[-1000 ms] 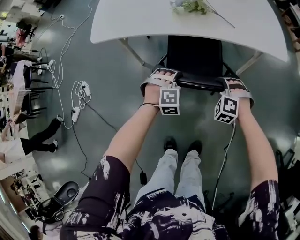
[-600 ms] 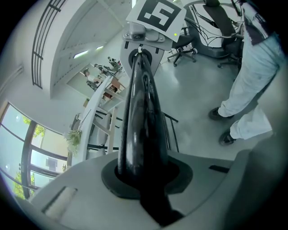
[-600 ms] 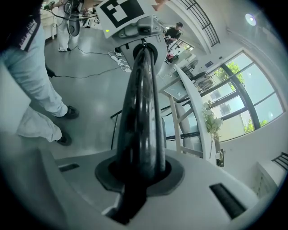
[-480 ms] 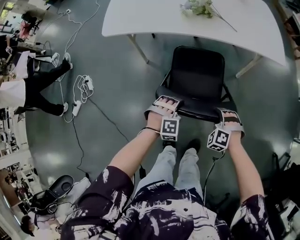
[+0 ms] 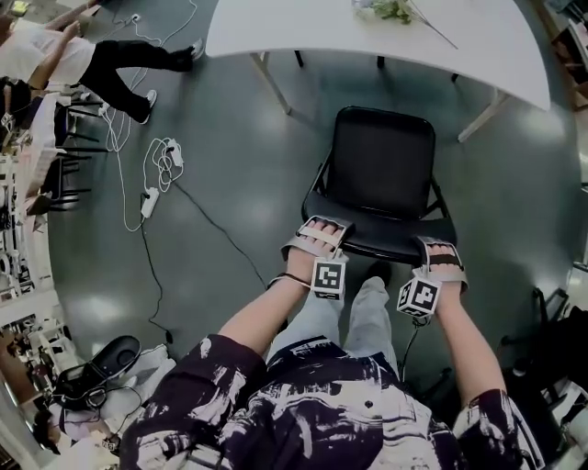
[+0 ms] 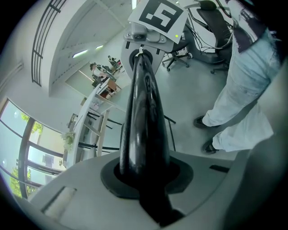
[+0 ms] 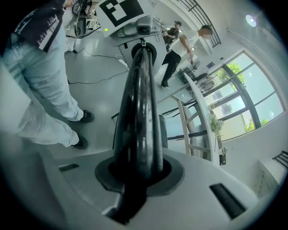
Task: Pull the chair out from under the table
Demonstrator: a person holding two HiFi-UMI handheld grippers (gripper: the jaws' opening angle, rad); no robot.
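Note:
The black chair (image 5: 381,174) stands on the grey floor, clear of the white table (image 5: 303,32) and a little in front of it. My left gripper (image 5: 320,240) is shut on the left end of the backrest's top edge (image 5: 381,246). At the right end, my right gripper (image 5: 439,257) is shut on that same edge. In the left gripper view the black backrest edge (image 6: 143,126) runs from my jaws to the right gripper (image 6: 148,27). The right gripper view shows the backrest edge (image 7: 139,112) leading to the left gripper (image 7: 130,20).
White cables and a power strip (image 5: 152,184) lie on the floor at the left. A person (image 5: 92,55) stands at the far left near the table. A flower sprig (image 5: 390,9) lies on the table. My own legs (image 5: 354,317) are right behind the chair.
The chair has slid out from under the table towards me, with both grippers holding its backrest and moving back. The person at the left has walked further away.

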